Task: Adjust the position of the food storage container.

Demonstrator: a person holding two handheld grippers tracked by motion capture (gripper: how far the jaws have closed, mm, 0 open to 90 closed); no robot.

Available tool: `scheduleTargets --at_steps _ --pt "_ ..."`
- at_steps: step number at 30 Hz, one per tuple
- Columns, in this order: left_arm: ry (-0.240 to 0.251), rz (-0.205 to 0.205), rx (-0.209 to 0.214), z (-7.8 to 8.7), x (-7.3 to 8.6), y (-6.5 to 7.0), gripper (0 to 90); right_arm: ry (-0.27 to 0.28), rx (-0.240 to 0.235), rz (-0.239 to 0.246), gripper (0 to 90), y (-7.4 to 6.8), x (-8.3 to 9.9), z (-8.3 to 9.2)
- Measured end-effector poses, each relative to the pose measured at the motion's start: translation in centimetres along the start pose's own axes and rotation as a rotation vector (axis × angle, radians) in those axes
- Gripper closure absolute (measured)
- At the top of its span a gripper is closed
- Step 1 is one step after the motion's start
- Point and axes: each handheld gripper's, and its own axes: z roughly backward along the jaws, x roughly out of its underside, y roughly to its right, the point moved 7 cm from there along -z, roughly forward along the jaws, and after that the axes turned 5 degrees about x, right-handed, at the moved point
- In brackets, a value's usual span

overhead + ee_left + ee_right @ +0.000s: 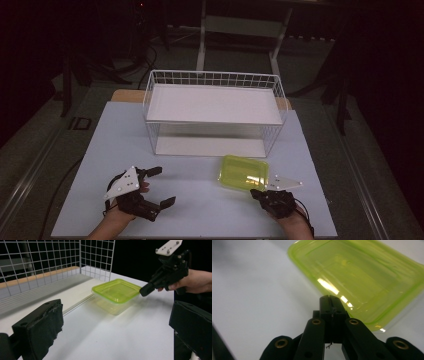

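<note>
A clear yellow-green lidded container [244, 172] rests on the white table [200, 215], just in front of the wire basket. My right gripper [256, 192] is shut, jaws pressed together with nothing between them. Its tip sits at the container's near right corner. From the right gripper view, the closed tip [331, 302] meets the rim of the container [362, 275]. My left gripper [164, 186] lies low at the table's front left, open wide and empty. The left gripper view looks between its spread jaws [117, 335] toward the container [116, 291] and the right gripper [145, 291].
A white wire basket [215, 80] with a flat white floor stands at the back middle of the table; its mesh wall [50, 262] rises left of the container. Bare tabletop lies between the two hands. Beyond the table edges the room is dark.
</note>
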Motion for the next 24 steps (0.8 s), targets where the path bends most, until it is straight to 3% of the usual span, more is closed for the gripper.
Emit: scheduleTargets --at_steps 5,9,14,18,24 --pt "-0.007 0.001 0.002 -0.1 0.1 0.0 0.0 0.009 0.039 0.017 90.0 1.3 -0.3 0.2" --pt "-0.008 0.0 0.005 -0.2 0.2 0.1 0.0 0.014 0.068 0.002 90.0 2.6 -0.3 0.1" --pt "-0.007 0.002 0.005 -0.2 0.2 0.1 0.0 0.046 0.067 -0.008 90.0 3.3 -0.7 0.7" --pt "-0.008 0.004 0.004 -0.2 0.2 0.0 0.0 0.08 0.096 -0.013 89.9 5.4 -1.6 1.6" --pt "-0.009 0.004 -0.002 -0.1 0.2 -0.1 0.0 0.062 0.121 -0.023 89.9 8.5 -1.7 0.9"
